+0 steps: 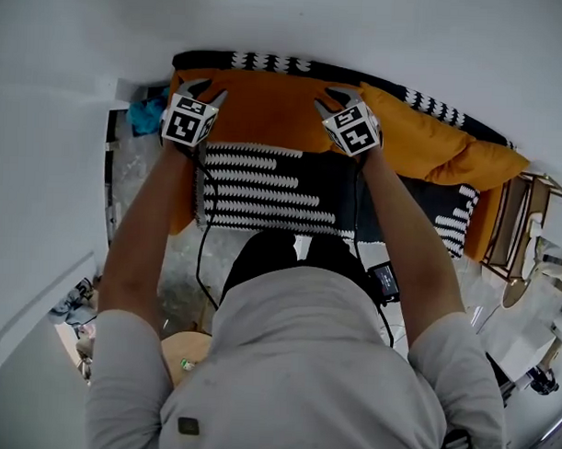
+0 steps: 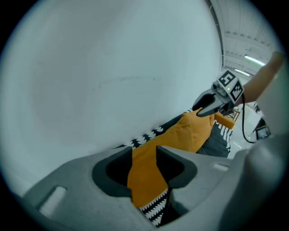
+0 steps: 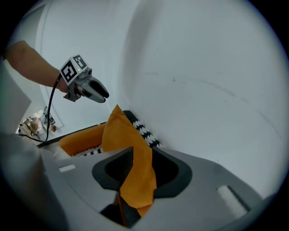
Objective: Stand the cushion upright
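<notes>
White wall [image 1: 361, 38] rises behind a low seat [image 1: 264, 195] covered in black cloth with white scalloped stripes. Along the back of that seat the orange cushion [image 1: 266, 113] stands on its long edge and leans against the wall. A second orange cushion [image 1: 440, 146] slumps at the seat's right end.

A person [image 1: 294, 376] stands at the front of the seat with both bare forearms stretched across it. The left hand-held gripper [image 1: 205, 87] hangs over the seat's back left part, at the cushion's upper left corner. Its jaws stand apart, and the orange top edge shows in the gap without being pinched. The right hand-held gripper [image 1: 333, 96] hangs further right over the back of the seat, at the cushion's upper right corner. Its jaws are likewise parted, with the peaked orange corner rising loosely between them. Both point steeply down towards the seat.
</notes>
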Action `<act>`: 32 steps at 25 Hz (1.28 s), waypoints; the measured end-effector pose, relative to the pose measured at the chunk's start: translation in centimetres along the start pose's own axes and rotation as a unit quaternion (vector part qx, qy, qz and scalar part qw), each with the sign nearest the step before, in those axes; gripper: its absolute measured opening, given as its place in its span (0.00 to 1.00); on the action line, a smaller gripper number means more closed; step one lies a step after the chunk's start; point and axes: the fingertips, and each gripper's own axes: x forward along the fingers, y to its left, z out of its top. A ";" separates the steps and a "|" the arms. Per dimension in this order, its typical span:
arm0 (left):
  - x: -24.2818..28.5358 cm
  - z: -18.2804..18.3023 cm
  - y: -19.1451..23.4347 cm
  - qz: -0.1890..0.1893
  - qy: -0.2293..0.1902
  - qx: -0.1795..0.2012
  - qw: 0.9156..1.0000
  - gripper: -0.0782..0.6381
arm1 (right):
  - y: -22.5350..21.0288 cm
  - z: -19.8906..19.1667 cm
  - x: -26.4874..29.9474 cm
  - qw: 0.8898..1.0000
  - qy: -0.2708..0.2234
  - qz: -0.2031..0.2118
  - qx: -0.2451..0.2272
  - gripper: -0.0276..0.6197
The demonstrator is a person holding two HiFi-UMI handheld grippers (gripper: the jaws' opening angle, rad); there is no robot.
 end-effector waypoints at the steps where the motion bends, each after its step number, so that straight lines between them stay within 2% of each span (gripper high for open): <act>1: -0.9 0.5 -0.4 0.002 -0.010 -0.002 1.000 0.35 | 0.3 0.6 -1.0 1.000 -0.009 -0.004 -0.002 0.26; 7: -6.4 3.0 -3.9 0.012 -0.061 0.012 0.998 0.35 | 1.8 3.9 -7.0 0.997 -0.075 -0.029 -0.014 0.21; 12: -11.7 6.7 -7.3 0.020 -0.126 0.025 0.992 0.30 | 3.7 6.8 -12.6 0.990 -0.131 -0.041 -0.023 0.15; 17: -16.9 9.4 -9.3 0.038 -0.187 -0.003 0.982 0.18 | 6.6 8.4 -17.2 0.984 -0.175 -0.029 -0.002 0.11; 21: -19.7 10.9 -11.8 0.040 -0.219 -0.022 0.975 0.12 | 7.8 9.5 -20.6 0.978 -0.206 -0.024 -0.001 0.06; 28: -22.8 12.2 -16.4 0.028 -0.258 -0.060 0.964 0.11 | 7.9 9.8 -24.9 0.968 -0.250 -0.009 -0.008 0.06; 32: -23.2 12.5 -18.7 0.051 -0.266 -0.064 0.960 0.11 | 6.9 8.8 -27.0 0.964 -0.266 0.015 -0.017 0.06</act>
